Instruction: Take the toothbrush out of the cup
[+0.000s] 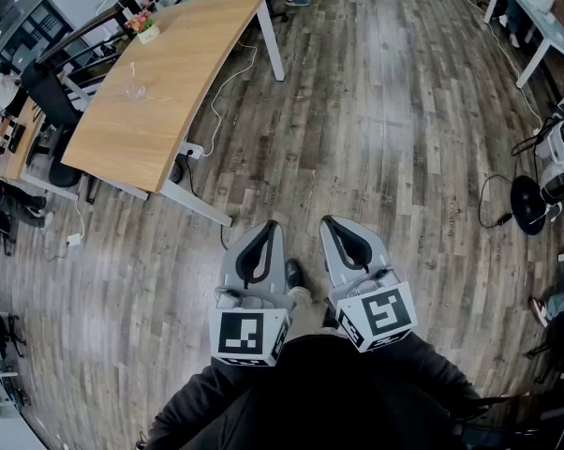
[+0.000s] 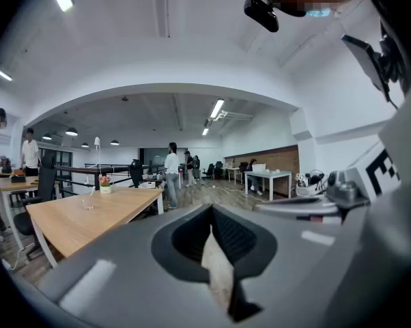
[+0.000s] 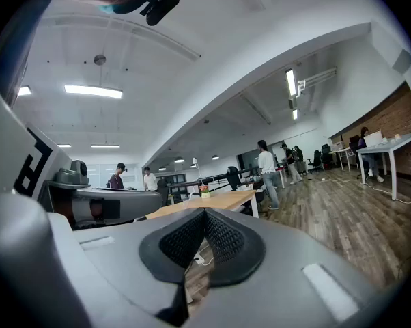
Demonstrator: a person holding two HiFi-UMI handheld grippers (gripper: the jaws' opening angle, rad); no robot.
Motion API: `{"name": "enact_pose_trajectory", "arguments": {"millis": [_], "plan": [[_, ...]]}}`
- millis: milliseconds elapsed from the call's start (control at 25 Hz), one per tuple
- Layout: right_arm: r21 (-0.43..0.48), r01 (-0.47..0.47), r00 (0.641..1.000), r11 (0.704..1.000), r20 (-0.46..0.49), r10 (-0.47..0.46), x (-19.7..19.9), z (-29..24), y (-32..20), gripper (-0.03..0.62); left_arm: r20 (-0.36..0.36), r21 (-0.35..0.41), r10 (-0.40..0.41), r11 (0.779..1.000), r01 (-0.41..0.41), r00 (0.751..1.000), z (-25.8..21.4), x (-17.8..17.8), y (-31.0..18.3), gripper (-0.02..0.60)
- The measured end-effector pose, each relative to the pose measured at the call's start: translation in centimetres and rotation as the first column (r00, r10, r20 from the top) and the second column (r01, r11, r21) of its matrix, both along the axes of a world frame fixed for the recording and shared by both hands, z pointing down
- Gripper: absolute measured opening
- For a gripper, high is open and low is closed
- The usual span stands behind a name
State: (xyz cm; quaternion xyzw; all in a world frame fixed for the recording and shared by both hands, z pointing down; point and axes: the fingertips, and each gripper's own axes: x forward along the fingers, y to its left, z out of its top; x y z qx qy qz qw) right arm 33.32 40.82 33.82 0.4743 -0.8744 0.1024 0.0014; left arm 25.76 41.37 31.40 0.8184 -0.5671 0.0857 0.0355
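- Head view: the left gripper [image 1: 266,229] and right gripper [image 1: 332,223], smooth grey shells, are held side by side ahead of dark sleeves [image 1: 310,392]. Both are pinched together and empty. A clear cup [image 1: 135,90] stands on the pale wooden table [image 1: 170,111], well apart from them.
- Left gripper view: the black ribbed tips meet on nothing and point roughly level. The toothbrush is too small to make out.
- Right gripper view: its jaws are closed, with nothing between.

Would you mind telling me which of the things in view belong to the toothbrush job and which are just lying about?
For the job:
- clear cup on the wooden table, far off
- thin stick in it, likely the toothbrush
- left gripper and right gripper, both shut and empty

Lying about:
- flower pot
- floor fan
- white table
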Motion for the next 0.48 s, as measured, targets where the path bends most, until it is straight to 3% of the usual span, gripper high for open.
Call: {"name": "enact_pose_trajectory", "arguments": {"millis": [480], "plan": [[0.020,0.066,0.997,0.998,-0.052,-0.065,-7.4,-0.5,-9.6,0.002,-0.067,0.021,-0.057,0.998,0.058,0.996,-0.8,-7.2,-10.1,0.008]]}}
